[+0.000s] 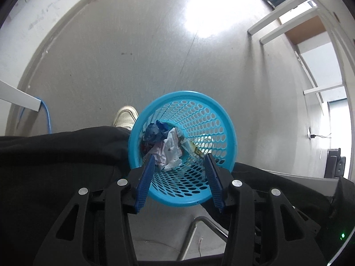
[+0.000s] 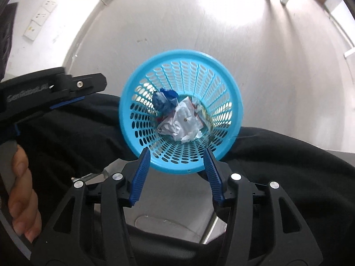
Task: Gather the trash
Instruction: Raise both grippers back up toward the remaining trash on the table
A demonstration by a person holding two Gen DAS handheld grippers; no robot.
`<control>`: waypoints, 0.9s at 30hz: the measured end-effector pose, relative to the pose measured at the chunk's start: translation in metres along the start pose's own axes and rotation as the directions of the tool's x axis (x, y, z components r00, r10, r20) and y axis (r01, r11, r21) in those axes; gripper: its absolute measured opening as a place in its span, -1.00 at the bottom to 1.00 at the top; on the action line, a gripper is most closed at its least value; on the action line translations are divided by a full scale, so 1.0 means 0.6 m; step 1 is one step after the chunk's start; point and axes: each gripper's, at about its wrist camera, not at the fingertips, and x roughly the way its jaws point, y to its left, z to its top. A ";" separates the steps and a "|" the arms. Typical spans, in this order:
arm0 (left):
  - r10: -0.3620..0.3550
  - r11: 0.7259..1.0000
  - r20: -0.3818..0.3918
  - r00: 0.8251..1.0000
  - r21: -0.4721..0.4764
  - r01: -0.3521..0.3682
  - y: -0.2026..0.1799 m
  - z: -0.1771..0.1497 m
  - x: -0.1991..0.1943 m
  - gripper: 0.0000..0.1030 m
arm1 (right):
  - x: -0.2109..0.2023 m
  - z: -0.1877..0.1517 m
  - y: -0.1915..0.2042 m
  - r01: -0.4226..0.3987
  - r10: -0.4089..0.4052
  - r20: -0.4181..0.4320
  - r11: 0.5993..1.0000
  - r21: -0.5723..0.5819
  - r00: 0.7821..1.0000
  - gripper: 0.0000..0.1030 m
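A round, bright blue plastic wastebasket (image 1: pixel 224 133) with perforated walls stands on the grey polished floor (image 1: pixel 133 55) between the legs of a seated person in black trousers (image 1: pixel 55 166). Both wrist views look almost straight down into it.

Inside the wastebasket lies the collected trash: a crumpled white paper wrapper (image 2: pixel 184 122) with small red marks near the middle, a scrunched dark blue piece of plastic film (image 2: pixel 165 99) touching its far-left side, and a printed packet with yellow and green edging (image 1: pixel 194 148) leaning against the wall on the right.

The left gripper (image 1: pixel 179 166) hangs above the near rim of the wastebasket, its two ribbed blue fingers (image 1: pixel 145 181) spread partway apart with nothing between them; only the basket's inside shows through the gap. The right gripper (image 2: pixel 177 161) hangs likewise over the near rim, its blue fingers (image 2: pixel 141 177) about half spread and empty, well above the trash.

In the right wrist view the left gripper's black body (image 2: pixel 44 95) reaches in from the left edge, and the person's left hand (image 2: pixel 22 190) wraps round its grey handle. A white sneaker (image 1: pixel 125 116) rests on the floor just beside the wastebasket's left side. A blue cable (image 1: pixel 47 115) runs down by a white panel at the left, and white furniture legs (image 1: pixel 286 22) stand at the upper right. A metal chair frame (image 1: pixel 199 232) shows below the wastebasket.
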 end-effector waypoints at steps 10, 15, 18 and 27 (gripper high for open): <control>-0.027 1.000 0.149 0.988 0.001 0.027 0.003 -0.058 -0.110 -0.14 | -0.122 -0.083 0.012 -0.030 0.040 0.171 0.998 -0.058 0.984 0.20; -0.036 0.999 0.208 0.977 0.004 0.036 0.015 -0.110 -0.168 -0.14 | -0.163 -0.109 0.023 0.005 0.015 0.217 0.995 -0.096 0.976 0.20; -0.041 0.999 0.251 0.967 0.039 0.032 0.010 -0.138 -0.206 -0.14 | -0.192 -0.130 0.029 -0.005 0.036 0.245 0.992 -0.128 0.969 0.20; -0.029 0.968 0.416 0.909 0.238 -0.078 -0.040 -0.209 -0.331 -0.14 | -0.342 -0.189 0.033 0.027 0.050 0.447 0.986 -0.163 0.893 0.32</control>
